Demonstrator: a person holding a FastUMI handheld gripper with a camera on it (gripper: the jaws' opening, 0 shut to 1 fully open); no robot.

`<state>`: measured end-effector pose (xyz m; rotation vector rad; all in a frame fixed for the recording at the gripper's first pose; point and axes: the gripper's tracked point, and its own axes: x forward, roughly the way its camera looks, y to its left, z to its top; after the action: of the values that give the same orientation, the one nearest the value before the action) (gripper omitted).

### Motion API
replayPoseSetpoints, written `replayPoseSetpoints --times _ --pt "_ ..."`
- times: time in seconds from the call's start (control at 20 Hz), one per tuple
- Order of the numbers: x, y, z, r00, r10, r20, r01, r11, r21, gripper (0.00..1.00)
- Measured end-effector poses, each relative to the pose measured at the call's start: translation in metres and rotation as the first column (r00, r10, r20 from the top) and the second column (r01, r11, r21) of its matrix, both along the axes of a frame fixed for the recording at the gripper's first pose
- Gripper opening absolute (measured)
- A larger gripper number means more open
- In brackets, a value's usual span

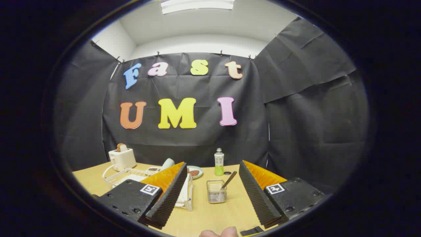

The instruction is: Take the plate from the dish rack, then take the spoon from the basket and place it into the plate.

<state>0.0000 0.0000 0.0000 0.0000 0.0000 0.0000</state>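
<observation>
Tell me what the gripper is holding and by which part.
Nothing. The gripper is open, its fingers spread wide; the basket with the spoon stands untouched between and beyond them.

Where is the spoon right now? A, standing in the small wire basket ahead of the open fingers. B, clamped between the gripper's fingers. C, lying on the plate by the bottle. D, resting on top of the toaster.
A: the spoon leans handle-up out of the wire basket on the table, beyond the gripper, whose fingers are spread wide and hold nothing.
</observation>
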Motion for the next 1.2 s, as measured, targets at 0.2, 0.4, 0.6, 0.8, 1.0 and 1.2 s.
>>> replayPoseSetpoints --times 0.2,0.4,0.6,0.8,1.0,1.2 --pt "0.001 0.004 -0.006 1.0 0.005 -0.022 -0.005 1.0 0.014 1.0" --pt "0.002 0.006 -0.012 0.999 -0.003 -0.033 0.003 1.0 0.006 1.0" --pt "0.003 0.008 -0.014 0.999 -0.005 -0.033 0.005 1.0 -0.002 1.0" --pt "0.004 0.01 -0.012 1.0 -0.004 -0.028 0.004 1.0 -0.005 1.0" --pt "0.007 0.018 -0.007 1.0 0.008 -0.028 -0.009 1.0 -0.004 1.0" --pt "0.023 0.034 -0.005 0.996 0.059 -0.071 -0.061 0.998 -0.021 1.0"
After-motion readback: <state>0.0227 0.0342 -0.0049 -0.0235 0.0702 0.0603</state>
